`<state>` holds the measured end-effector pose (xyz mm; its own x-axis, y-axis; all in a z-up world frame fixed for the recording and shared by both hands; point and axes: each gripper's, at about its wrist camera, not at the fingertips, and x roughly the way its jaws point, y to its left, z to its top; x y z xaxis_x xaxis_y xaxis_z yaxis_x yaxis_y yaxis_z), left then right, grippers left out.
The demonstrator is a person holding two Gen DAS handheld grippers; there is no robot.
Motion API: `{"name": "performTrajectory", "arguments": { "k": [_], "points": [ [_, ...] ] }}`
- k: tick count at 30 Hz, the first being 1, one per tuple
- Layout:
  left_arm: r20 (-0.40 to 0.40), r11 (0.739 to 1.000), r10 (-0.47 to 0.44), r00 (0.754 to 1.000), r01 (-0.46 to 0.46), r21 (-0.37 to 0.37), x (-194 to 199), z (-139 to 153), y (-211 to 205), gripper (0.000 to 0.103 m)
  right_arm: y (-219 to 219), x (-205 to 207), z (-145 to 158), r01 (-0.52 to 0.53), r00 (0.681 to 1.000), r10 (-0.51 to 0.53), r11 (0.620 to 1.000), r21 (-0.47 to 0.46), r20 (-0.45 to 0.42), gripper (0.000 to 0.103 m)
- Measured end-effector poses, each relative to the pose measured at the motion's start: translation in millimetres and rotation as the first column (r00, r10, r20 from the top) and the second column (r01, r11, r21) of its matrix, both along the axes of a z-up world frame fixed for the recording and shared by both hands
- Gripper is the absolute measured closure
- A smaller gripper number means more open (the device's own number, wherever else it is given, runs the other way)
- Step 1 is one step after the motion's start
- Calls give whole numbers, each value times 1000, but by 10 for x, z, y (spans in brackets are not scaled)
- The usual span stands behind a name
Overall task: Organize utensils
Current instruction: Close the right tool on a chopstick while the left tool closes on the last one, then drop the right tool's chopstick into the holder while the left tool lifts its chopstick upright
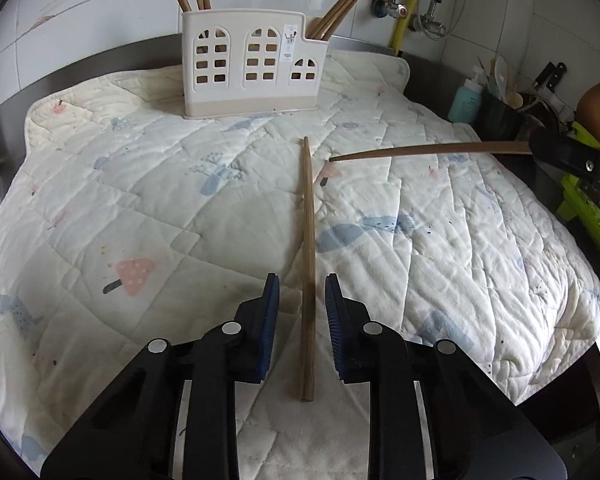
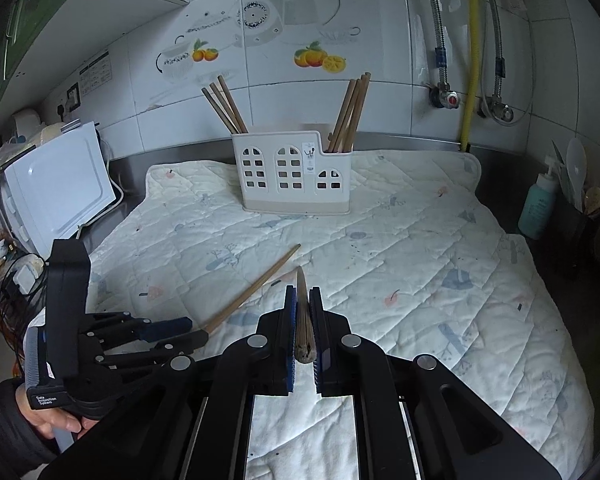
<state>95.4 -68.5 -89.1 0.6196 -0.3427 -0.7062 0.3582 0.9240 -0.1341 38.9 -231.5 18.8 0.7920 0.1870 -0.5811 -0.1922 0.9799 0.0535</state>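
A white house-shaped utensil holder (image 1: pixel 252 64) stands at the back of a quilted mat (image 1: pixel 140 200), with several wooden chopsticks in its left and right compartments; it also shows in the right wrist view (image 2: pixel 296 172). One chopstick (image 1: pixel 308 264) lies on the mat between the fingers of my left gripper (image 1: pixel 302 292), which is open around it. My right gripper (image 2: pixel 303 300) is shut on a second chopstick (image 2: pixel 302 320), held above the mat and pointing forward; this held chopstick also shows in the left wrist view (image 1: pixel 428 150). In the right wrist view the lying chopstick (image 2: pixel 256 288) and left gripper (image 2: pixel 188 330) appear at left.
A white appliance (image 2: pixel 60 188) stands left of the mat. A teal soap bottle (image 2: pixel 538 204) and a dark utensil rack (image 1: pixel 500 116) stand at the right. Pipes and valves (image 2: pixel 448 96) run on the tiled wall behind.
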Motion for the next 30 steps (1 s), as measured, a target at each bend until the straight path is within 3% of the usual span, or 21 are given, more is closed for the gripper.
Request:
{"name": "performTrajectory", "arguments": {
  "k": [14,18,30],
  "points": [
    [-46,1000,-4,999,4,2,114,-7,-51,98,56,52,172,-37,998,38,999,-23,41,97],
    [-35,999,1,999,-3,-53,125,114,16,98,45,66,274,-48,997,49,999,-21,54,97],
    [138,995,21,990,-7,-96,298,670,135,98,-58,402,798,-115,992,113,993,21,58,97]
  ]
}}
